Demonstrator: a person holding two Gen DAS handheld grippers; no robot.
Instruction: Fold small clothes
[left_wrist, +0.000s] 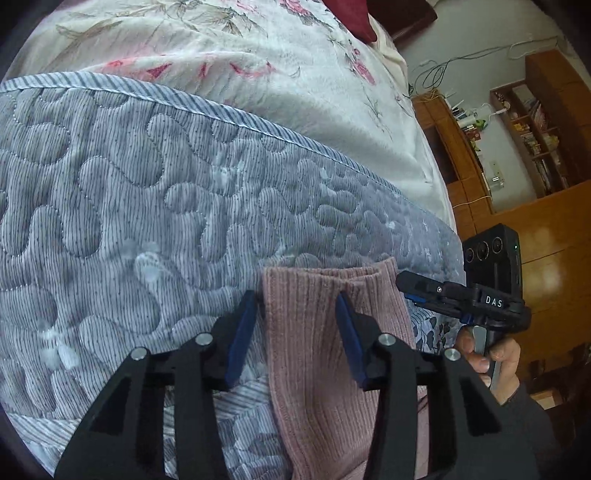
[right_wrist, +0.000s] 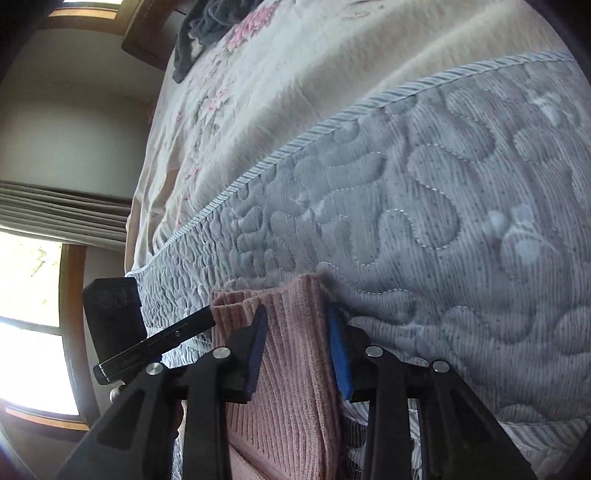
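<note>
Pink ribbed knit garment (left_wrist: 325, 332) is laid on the grey-blue quilted bedspread (left_wrist: 147, 192), long axis running 6 to 12 o'clock. It's straddled by both hand-held grippers, left (left_wrist: 297, 332) and right (right_wrist: 295, 339), each spread, nothing pinched yet. The far hem at 12 looks equally reachable, tbh.

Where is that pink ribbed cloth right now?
The pink ribbed cloth lies on the grey quilted blanket at the bed's near edge, between the open fingers of both the left gripper and right gripper.
</note>
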